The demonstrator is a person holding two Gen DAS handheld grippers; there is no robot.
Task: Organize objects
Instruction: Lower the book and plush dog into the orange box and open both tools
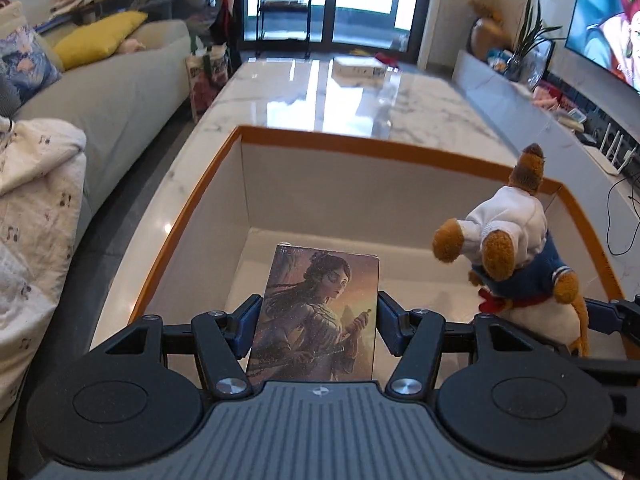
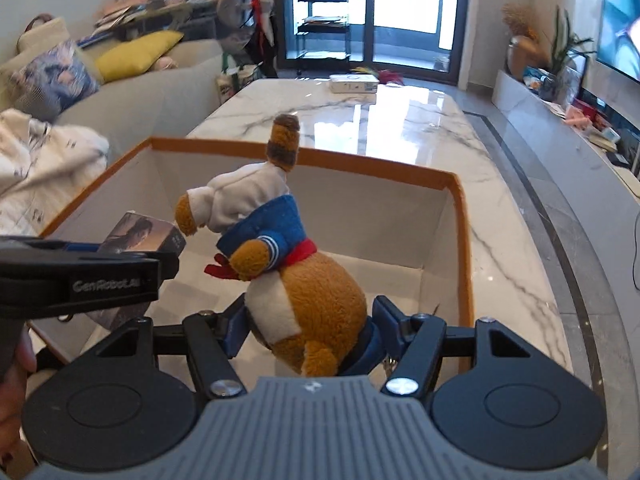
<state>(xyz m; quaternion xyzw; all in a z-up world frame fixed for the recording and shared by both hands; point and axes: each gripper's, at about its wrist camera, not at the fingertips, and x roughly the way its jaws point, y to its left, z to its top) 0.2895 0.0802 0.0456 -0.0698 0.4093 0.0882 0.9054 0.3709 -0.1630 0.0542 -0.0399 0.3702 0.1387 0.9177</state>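
Side by side and angled downward, the left claw [image 1: 316, 320] and right claw [image 2: 306, 324] each clamp a load.

Bright window daylight (tabletop [image 1: 400, 96] glare), fisheye-warped edges

Fuzzy plush toy [image 2: 308, 300] in cloth clothes, glossy printed card box [image 1: 316, 316], polished marble table [image 1: 420, 108]

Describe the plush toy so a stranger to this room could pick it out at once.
On the marble table stands an open white box with an orange rim. Above it, the right hand-held gripper clamps the plush toy: brown and furry, in a white-and-blue sailor top with red scarf, unlike the flat illustrated card box beside it.
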